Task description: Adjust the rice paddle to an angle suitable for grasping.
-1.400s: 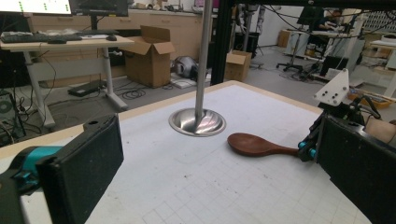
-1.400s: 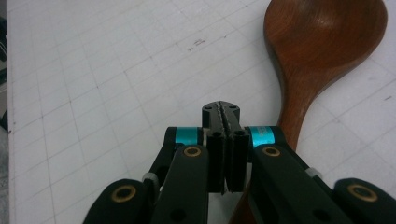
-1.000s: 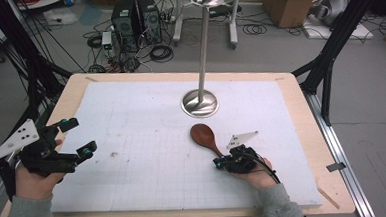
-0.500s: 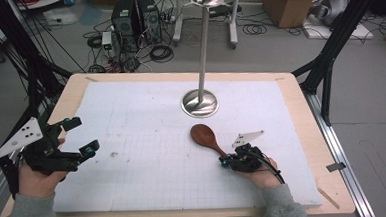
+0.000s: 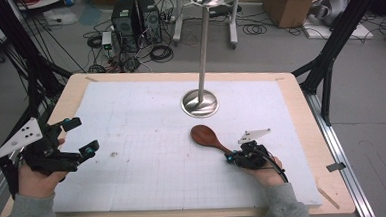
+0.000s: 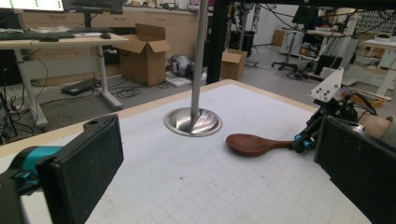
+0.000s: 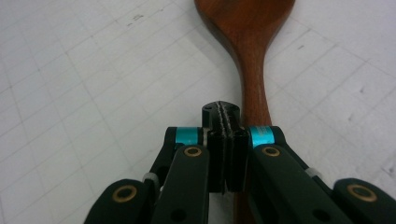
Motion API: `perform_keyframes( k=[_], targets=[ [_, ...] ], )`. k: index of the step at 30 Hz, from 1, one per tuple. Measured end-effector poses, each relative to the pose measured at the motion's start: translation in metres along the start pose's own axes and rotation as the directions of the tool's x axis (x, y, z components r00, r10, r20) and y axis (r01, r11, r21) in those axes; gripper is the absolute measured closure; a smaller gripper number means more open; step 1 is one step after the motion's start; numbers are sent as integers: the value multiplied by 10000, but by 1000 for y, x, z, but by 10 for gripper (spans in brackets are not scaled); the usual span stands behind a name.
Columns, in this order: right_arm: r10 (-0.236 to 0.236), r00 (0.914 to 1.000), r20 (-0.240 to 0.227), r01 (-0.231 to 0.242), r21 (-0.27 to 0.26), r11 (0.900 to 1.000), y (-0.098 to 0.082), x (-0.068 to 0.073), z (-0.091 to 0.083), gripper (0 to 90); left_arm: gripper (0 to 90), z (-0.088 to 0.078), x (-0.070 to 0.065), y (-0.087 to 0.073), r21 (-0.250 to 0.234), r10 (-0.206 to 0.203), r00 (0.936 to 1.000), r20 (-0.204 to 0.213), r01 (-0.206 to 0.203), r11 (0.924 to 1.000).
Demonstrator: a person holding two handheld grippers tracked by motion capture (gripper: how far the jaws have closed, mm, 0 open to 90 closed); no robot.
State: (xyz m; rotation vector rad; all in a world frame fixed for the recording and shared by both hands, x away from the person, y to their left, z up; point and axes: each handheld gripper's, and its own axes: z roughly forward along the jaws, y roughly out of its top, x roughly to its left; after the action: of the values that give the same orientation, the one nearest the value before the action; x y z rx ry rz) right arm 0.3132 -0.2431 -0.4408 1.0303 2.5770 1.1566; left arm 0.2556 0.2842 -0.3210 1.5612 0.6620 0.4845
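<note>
On the white gridded mat [image 5: 147,141], right of centre, lies a dark wooden spoon [image 5: 208,137], bowl toward the far side and handle running back toward the person's right hand. The right gripper [image 5: 232,158] sits at the handle's near end; in the right gripper view its two black pads are pressed flat together with nothing between them, and the spoon [image 7: 247,42] handle passes just beside and under them on the right, so the jaws are closed but not on the spoon. Whether the jaws actually touch the handle cannot be told.

Just beyond the spoon's bowl stands a metal stand [image 5: 200,102], a round shiny base with a thin upright pole, near the spoon but apart from it.

Well off to the left, near the mat's left edge, the left gripper [image 5: 77,138] is held above the surface with its jaws spread wide and empty; from its own view the spoon [image 6: 254,143] and the stand [image 6: 193,122] show between its two pads.

Beneath the mat is a pale wooden table [image 5: 301,113]. Beyond it, the grey floor carries computer towers [image 5: 135,19], tangled cables, cardboard boxes [image 5: 290,3] and black frame legs.
</note>
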Motion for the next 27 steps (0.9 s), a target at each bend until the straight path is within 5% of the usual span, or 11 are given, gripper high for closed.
perform_keyframes(
  k=[27],
  targets=[
    [466, 9977, 502, -446, -410, 9982, -4, -21, -4, 897, 18, -7, -2, -3, 93, 16, 9998, -207, -14, 10000]
  ],
)
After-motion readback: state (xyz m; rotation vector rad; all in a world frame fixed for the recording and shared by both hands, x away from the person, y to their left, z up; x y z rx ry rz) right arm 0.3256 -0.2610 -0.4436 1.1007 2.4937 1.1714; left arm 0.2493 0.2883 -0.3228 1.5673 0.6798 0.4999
